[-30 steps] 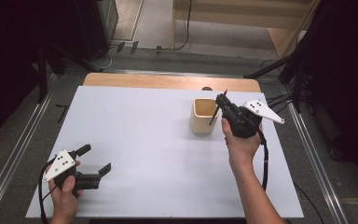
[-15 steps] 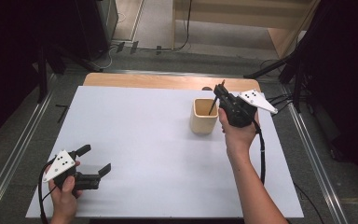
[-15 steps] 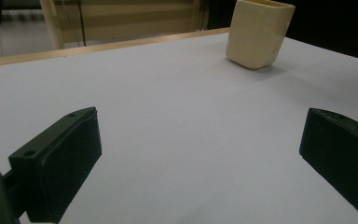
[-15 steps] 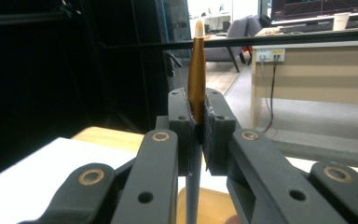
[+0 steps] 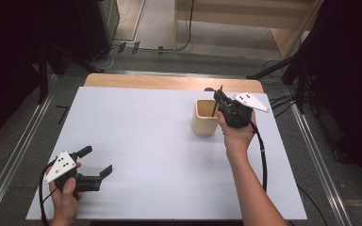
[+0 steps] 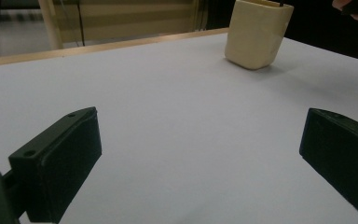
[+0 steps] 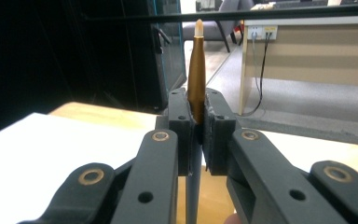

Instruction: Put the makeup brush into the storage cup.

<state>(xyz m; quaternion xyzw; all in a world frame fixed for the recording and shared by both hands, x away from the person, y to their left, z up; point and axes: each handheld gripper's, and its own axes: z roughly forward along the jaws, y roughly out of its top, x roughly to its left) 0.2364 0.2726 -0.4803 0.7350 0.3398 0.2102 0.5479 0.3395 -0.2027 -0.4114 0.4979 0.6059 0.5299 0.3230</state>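
- Right tool (image 5: 218,101): clamped on a slim brush (image 7: 196,70), held upright over the cream cup (image 5: 205,117).
- Cup: stands on the counter (image 5: 146,127), far right.
- Left tool (image 5: 95,162): jaws wide, empty, near the counter's front left.

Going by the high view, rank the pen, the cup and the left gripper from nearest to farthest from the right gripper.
1. Pen: clamped upright in the right gripper, lower end inside the cup.
2. Cup: just left of that gripper, on the white sheet.
3. Left gripper: far off at the table's near left corner, jaws open.
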